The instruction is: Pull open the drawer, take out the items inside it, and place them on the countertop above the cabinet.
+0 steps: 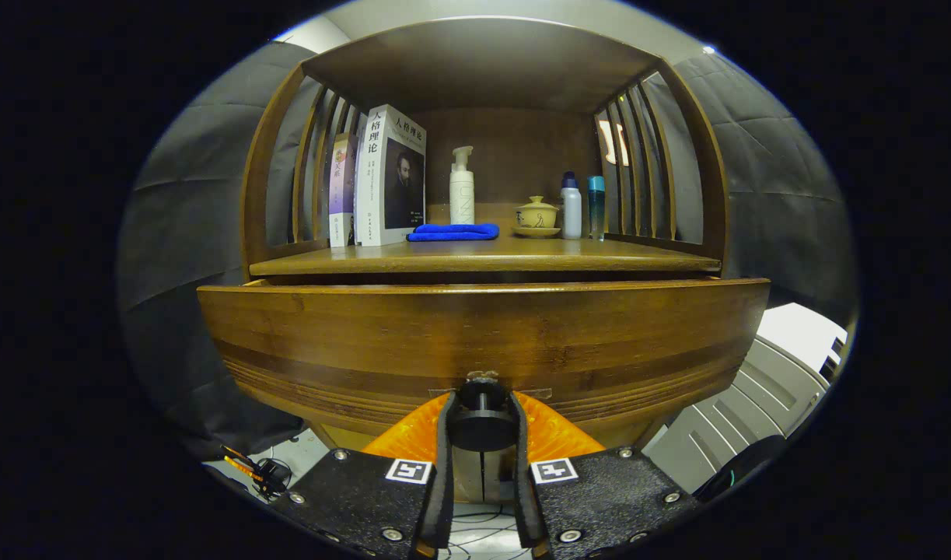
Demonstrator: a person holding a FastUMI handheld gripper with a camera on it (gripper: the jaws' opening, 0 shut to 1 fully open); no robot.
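Note:
A wide wooden drawer front bulges toward me, pulled a little way out from under the countertop. Its round black knob sits low in the middle of the front. My gripper is shut on that knob, one finger pressing each side of it. The inside of the drawer is hidden behind its front panel. On the countertop above lies a folded blue cloth.
On the countertop stand two books at the left, a white pump bottle, a yellow lidded cup on a saucer, and two small bottles at the right. Slatted wooden sides and a top board enclose the shelf. Cables lie on the floor below.

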